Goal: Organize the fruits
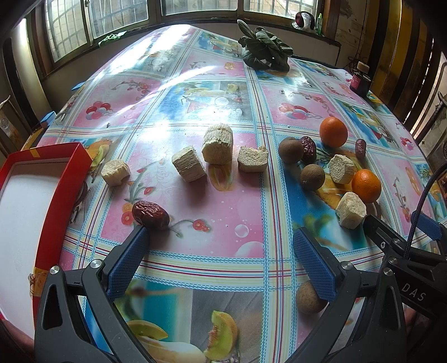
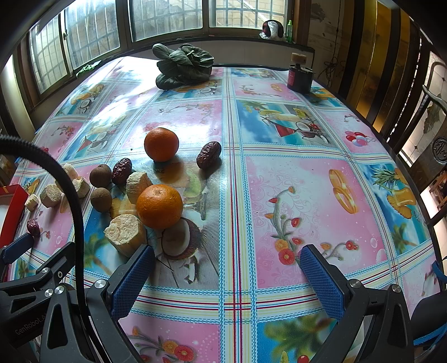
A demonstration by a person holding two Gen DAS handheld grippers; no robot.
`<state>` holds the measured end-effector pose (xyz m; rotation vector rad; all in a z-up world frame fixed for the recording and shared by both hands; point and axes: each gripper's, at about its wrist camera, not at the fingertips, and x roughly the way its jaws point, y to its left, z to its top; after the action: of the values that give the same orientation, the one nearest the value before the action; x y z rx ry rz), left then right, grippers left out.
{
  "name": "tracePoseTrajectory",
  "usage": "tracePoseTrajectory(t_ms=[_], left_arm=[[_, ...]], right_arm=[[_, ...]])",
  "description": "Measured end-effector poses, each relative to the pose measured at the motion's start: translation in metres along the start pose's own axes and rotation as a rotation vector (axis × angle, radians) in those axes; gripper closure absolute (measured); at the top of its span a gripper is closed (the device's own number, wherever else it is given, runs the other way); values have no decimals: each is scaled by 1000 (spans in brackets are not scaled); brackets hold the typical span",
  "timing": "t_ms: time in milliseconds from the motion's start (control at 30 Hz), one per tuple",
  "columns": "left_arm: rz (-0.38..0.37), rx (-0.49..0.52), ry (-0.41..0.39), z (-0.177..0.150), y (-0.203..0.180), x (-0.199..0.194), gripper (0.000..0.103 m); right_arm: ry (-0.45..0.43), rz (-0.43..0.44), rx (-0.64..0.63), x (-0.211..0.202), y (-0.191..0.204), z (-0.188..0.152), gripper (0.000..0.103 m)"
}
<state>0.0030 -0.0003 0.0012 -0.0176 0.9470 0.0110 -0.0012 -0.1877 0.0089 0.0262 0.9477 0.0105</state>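
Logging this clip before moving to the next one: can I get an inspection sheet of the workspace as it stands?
Surface: table under a glossy printed tablecloth, glare at the far end.
Job's things: two oranges, dried red dates, round brown fruits, pale cut chunks, all loose on the cloth; red box at the left edge, white inside, nothing seen in it.
Clutter: leafy greens, dark jar.
Grippers: left gripper and right gripper low over the cloth, jaws open, holding nothing.
Cables: black cable looping over the left gripper.
Surroundings: barred windows, items on the sill, chair at right.
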Motion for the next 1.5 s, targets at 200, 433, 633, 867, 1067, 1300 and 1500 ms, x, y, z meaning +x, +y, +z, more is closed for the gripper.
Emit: tracePoseTrajectory(t_ms=[200,433,633,867,1067,1300,1500], left_arm=[[0,0,0,0,0,0,0],[0,0,0,0,0,0,0],[-9,17,8,-1,0,-2,0],[-37,58,46,-1,5,-5,0],[-25,80,11,-9,12,-24,0],[-73,8,13,-4,47,-37,1],[-109,-21,12,11,69,-40,1]], right_arm=[[0,0,0,0,0,0,0],[0,0,0,0,0,0,0],[-1,3,-1,0,1,0,0],[-4,17,-11,-9,-1,0,7],[-42,41,-36,-30,4,2,7],[-74,82,-53,-45,13,5,7],[-102,127,-98,-57,26,5,7]])
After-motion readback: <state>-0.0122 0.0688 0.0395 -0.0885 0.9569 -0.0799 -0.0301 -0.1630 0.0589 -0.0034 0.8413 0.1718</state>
